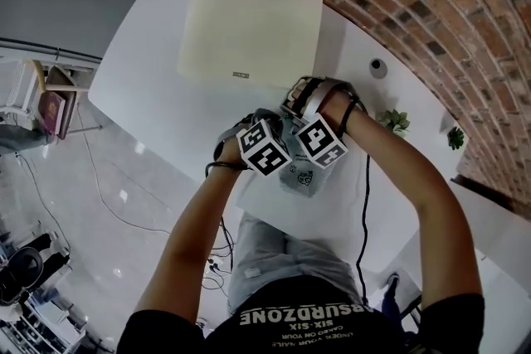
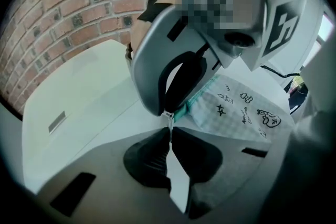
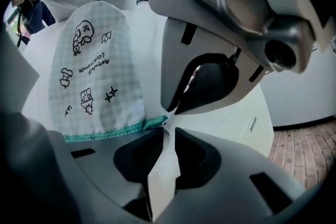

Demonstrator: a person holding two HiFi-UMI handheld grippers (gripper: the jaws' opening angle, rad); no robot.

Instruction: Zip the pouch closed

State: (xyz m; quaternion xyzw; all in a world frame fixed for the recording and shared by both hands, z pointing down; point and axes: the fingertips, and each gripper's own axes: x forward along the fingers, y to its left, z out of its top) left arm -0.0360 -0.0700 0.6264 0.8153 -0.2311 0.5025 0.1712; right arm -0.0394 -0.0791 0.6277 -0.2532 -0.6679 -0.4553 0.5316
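Pouch (image 3: 94, 60) likely soft, light; hold teal zipper end (image 3: 152, 124), its 5 o'clock corner. Left gripper (image 2: 169, 131) fingers (image 2: 149, 157) pinch it; right gripper (image 3: 167, 134) fingers slightly spread.

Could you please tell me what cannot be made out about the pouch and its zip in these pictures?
Left gripper view: the right gripper covers part of the teal zip tape, so how far the zip is closed is hidden.
Right gripper view: the zip pull is too small to tell whether the right fingers press it.
Head view: the marker cubes cover the pouch opening.
Everywhere: the print is too small to read.
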